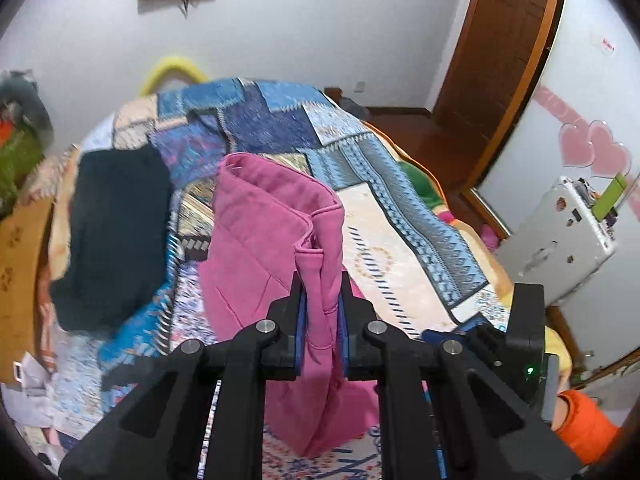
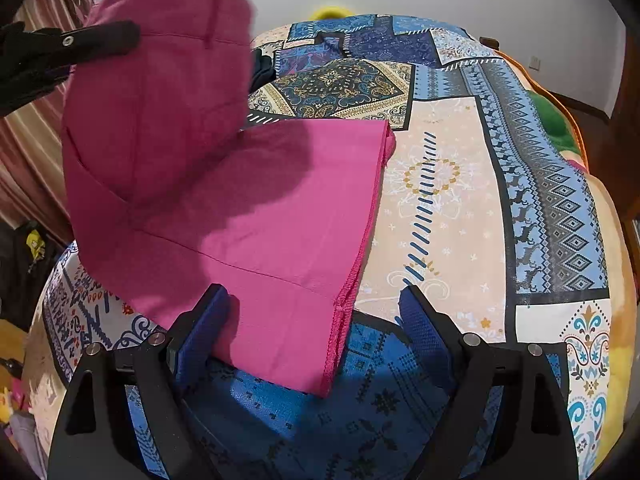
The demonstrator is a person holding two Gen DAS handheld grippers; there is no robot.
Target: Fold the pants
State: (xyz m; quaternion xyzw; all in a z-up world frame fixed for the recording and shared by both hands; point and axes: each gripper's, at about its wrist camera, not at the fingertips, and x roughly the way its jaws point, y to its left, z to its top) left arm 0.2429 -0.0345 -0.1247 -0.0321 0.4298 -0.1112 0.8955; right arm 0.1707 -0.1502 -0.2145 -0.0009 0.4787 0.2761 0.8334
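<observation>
The pink pants [image 2: 280, 216] lie partly folded on the patterned bed cover [image 2: 460, 200]. My left gripper [image 1: 321, 280] is shut on the waistband end of the pants [image 1: 264, 232] and holds it lifted above the bed. In the right wrist view the left gripper [image 2: 132, 36] shows at the upper left, carrying the raised pink fabric over the flat part. My right gripper [image 2: 312, 300] is open, its blue pads either side of the pants' near hem corner, low over the bed.
A dark folded garment [image 1: 116, 232] lies on the bed to the left. A brown door [image 1: 508, 52] and a white case [image 1: 560, 236] stand at the right. Clutter lies beside the bed at the left [image 1: 24, 384].
</observation>
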